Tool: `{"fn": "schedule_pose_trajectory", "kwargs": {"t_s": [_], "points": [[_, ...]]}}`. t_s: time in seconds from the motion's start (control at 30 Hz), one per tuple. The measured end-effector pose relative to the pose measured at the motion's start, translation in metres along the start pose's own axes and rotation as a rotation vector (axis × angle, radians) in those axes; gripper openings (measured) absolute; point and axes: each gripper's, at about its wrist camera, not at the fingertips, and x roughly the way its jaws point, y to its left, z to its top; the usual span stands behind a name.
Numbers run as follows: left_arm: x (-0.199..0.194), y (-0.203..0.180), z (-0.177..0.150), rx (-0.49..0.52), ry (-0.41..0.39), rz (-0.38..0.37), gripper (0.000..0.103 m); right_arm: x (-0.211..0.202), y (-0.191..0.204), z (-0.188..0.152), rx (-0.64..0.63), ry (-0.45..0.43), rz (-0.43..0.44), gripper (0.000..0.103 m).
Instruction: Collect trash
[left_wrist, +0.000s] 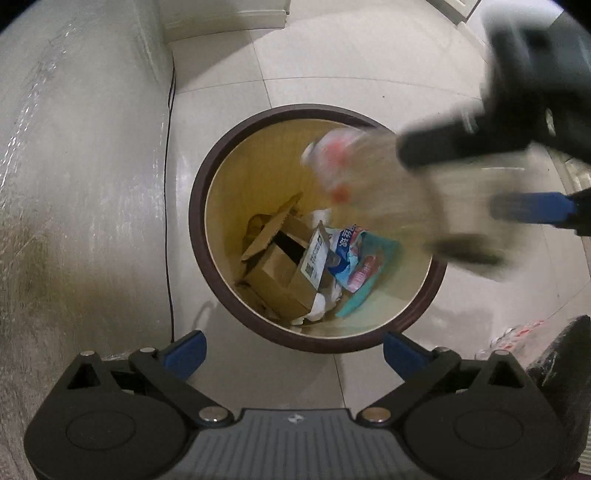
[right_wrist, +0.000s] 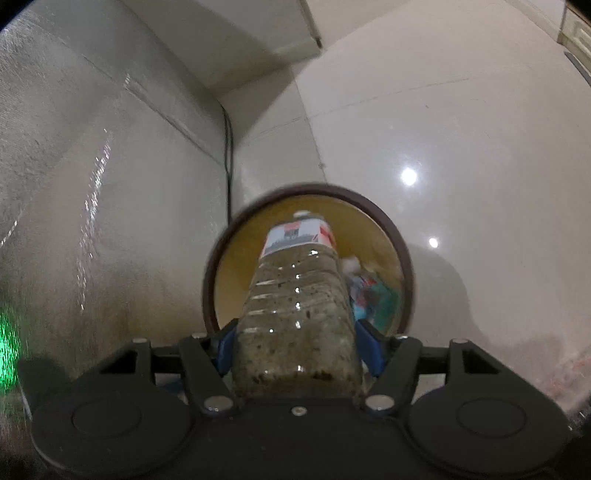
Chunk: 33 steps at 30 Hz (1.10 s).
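Plastic bottle (right_wrist: 295, 295), clear and grimy, with a red-white label, lies lengthwise between the 2 blue pads (right_wrist: 369, 350) of the right tool (right_wrist: 295, 328). Its base is back at the tool body and its white cap end points forward and down into the bin (right_wrist: 402, 251). The pads sit just beside the bottle's sides, spread about as wide as the bottle. They flank it more than squeeze it, so the hold looks loose.

In the left wrist view the bottle (left_wrist: 354, 173) is a blur over the bin's right half, neck toward the middle. The right tool (left_wrist: 480, 177), also blurred, comes in from the upper right with 1 finger on each side of the bottle's rear part.

Left tool (left_wrist: 293, 345) is spread wide with nothing between its pads. It points steeply down, with its tips over the near rim of the bin (left_wrist: 195, 206).

The bin is round, with a dark brown rim and a tan inside, and stands on the pale tiled floor (left_wrist: 332, 55). Inside are a torn cardboard box (left_wrist: 280, 280), white paper, and blue and pink wrappers (left_wrist: 354, 254).

A black cable (left_wrist: 168, 184) runs down the floor just left of the bin, along a pale shiny panel (left_wrist: 74, 184).
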Motion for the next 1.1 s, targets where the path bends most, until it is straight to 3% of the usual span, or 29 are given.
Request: {"fn": "schedule_pose_trajectory", "kwargs": {"t_s": [0.03, 0.07, 0.43, 0.7, 1.1], "points": [[-0.001, 0.001, -0.002, -0.004, -0.002, 0.0, 0.101, 0.002, -0.001, -0.001, 0.017, -0.015, -0.011, 0.098], [-0.001, 0.0, -0.004, -0.007, -0.002, 0.0, 0.101, 0.002, -0.003, -0.002, 0.035, -0.033, -0.027, 0.102], [-0.019, 0.0, -0.02, -0.013, -0.002, 0.006, 0.101, -0.005, -0.024, -0.035, 0.006, 0.013, -0.055, 0.103], [-0.034, -0.005, -0.027, -0.025, -0.019, 0.012, 0.103, -0.025, -0.038, -0.044, -0.007, 0.001, -0.065, 0.103], [-0.103, -0.004, -0.042, -0.069, -0.104, 0.024, 0.103, -0.077, -0.02, -0.056, -0.053, -0.077, -0.035, 0.103]]}}
